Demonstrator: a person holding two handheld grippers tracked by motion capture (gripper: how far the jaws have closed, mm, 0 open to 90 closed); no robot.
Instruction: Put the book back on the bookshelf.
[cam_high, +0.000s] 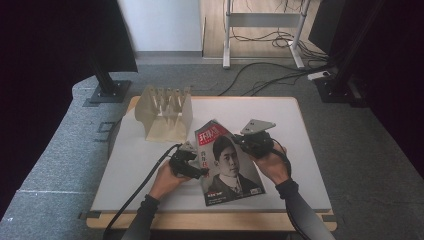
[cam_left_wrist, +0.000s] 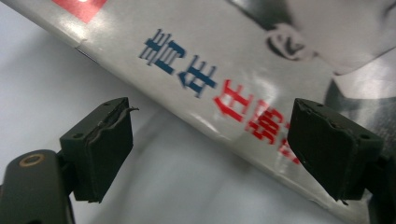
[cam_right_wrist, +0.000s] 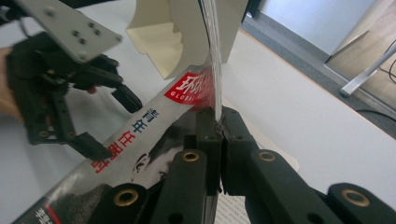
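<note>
High view: I see both my forearms come in from the near edge of the white table (cam_high: 150, 165), each hand carrying a gripper, and both meet at the magazine (cam_high: 227, 165).
Landmark: I take the magazine as my reference; it lies near the middle of the table, its cover with a portrait facing up, its top corner raised off the surface.
Left hand: my left hand (cam_high: 165, 181) sits just beside the magazine's left edge, wrist low over the table, knuckles up, sleeve trailing back toward me.
Left gripper (cam_high: 200, 172): it points level across the table at the magazine's spine edge, cable running back past my arm.
Left gripper view: I see the two black pads (cam_left_wrist: 105, 149) standing wide apart on either side of the magazine's spine edge (cam_left_wrist: 224, 93), neither one pressing on it; one pad's rubber facing is peeling at the top.
Right hand: my right hand (cam_high: 274, 162) is at the magazine's right edge, wrist bent, palm turned toward the cover, grey plate of the gripper on top.
Right gripper (cam_high: 240, 141): it reaches in from the right to the magazine's upper right part.
Right gripper view: I see the jaws pinched tight on a thin bundle of pages (cam_right_wrist: 212, 56), which curl upward from the pads.
Rack: a cream slotted rack (cam_high: 165, 112) stands beyond the magazine's top left corner, apart from it.
</note>
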